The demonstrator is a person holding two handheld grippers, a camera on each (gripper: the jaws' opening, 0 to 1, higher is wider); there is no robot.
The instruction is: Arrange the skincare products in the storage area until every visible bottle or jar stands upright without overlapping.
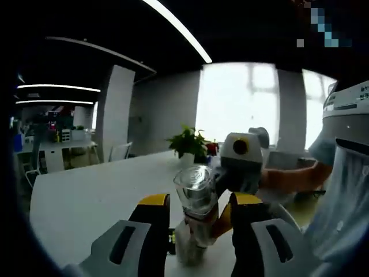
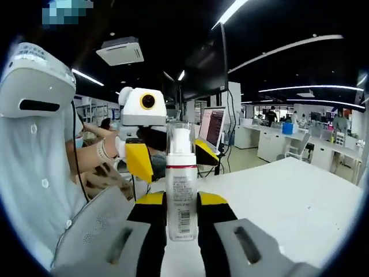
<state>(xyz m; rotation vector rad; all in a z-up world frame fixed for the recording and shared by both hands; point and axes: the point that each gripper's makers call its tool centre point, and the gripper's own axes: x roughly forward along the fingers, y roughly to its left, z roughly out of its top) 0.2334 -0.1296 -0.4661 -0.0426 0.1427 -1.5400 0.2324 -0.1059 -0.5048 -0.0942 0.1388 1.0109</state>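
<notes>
White pump bottle with clear cap and printed label (image 2: 181, 190): upright, long axis vertical, clamped between right claw (image 2: 182, 209) jaws above white surface (image 2: 300, 196). Left claw (image 1: 199, 214) closed on clear-capped bottle (image 1: 196, 199), facing it, near.

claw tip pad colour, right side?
Yellow pads on the right claw, gripping the clear-capped white pump bottle; shows best in right gripper view.

bottle (image 2: 181, 193) label with barcode, print too small to read

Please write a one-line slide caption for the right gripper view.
Right gripper holds an upright white pump bottle with clear cap above the white table.
</notes>
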